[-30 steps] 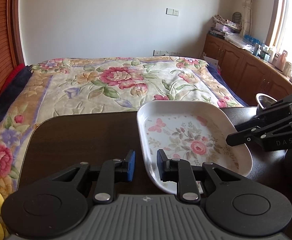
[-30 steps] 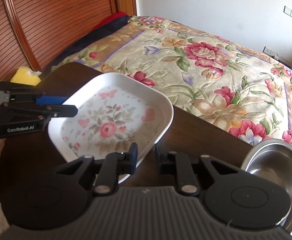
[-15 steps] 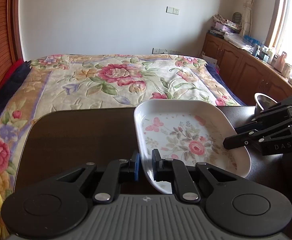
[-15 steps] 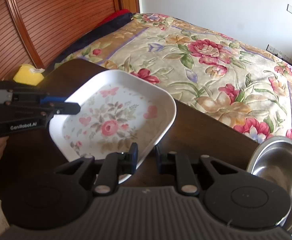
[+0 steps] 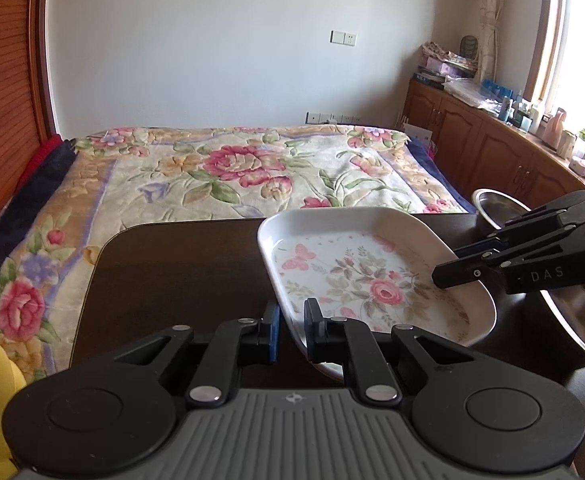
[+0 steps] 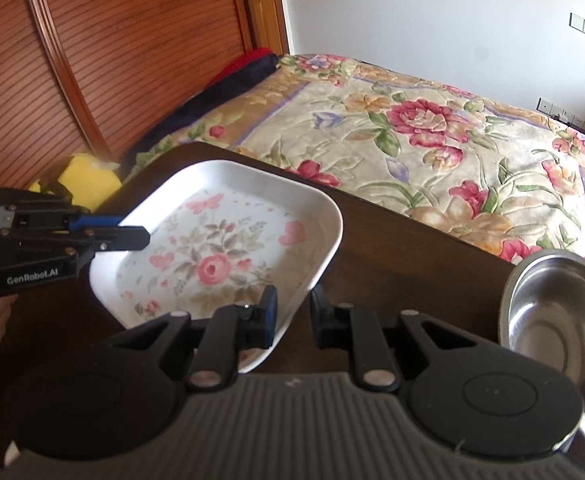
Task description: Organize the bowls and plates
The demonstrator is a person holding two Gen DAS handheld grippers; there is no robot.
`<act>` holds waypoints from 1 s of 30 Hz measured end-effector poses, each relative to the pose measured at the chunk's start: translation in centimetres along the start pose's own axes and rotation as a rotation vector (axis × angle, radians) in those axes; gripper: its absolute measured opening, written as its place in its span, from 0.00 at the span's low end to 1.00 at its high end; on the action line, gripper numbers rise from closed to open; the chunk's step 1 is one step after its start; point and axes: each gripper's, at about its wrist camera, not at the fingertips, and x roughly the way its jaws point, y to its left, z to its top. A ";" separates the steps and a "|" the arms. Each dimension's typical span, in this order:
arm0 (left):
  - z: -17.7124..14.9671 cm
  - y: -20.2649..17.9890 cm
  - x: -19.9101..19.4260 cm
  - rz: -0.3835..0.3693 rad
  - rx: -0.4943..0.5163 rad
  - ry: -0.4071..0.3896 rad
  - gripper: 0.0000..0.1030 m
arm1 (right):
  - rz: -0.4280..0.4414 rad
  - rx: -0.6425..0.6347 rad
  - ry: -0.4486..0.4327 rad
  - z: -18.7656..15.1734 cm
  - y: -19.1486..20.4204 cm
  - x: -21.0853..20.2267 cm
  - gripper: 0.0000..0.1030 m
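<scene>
L gripper (image 5: pixel 290 330) is clamped on the near rim of 1 white square plate w/ floral print (image 5: pixel 372 276) – lifted, tilted over a dark wooden table (image 5: pixel 180 264). R gripper (image 6: pixel 292 314) straddles the opposite rim, jaws apart. 2 steel bowls – one (image 6: pixel 556 312) right, another (image 5: pixel 576 316) at frame edge. Floral-blanket bed (image 5: pixel 228 172) beyond.

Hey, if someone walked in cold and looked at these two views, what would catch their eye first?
Probably the white floral plate on the dark table, with the left gripper and the right gripper each straddling its rim from opposite sides. Next, the big rose-patterned bedspread filling the room behind the table. Then the shiny steel bowl, empty, on the table beside the right gripper.
</scene>
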 end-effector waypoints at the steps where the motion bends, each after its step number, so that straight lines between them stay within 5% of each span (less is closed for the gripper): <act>1: -0.2 -0.1 -0.4 -0.001 -0.001 -0.003 0.13 | 0.003 0.001 -0.005 -0.2 0.2 -0.3 0.19; 30: -6.3 -5.1 -9.4 -0.016 0.001 -0.058 0.13 | 0.040 -0.007 -0.114 -7.8 3.5 -8.2 0.19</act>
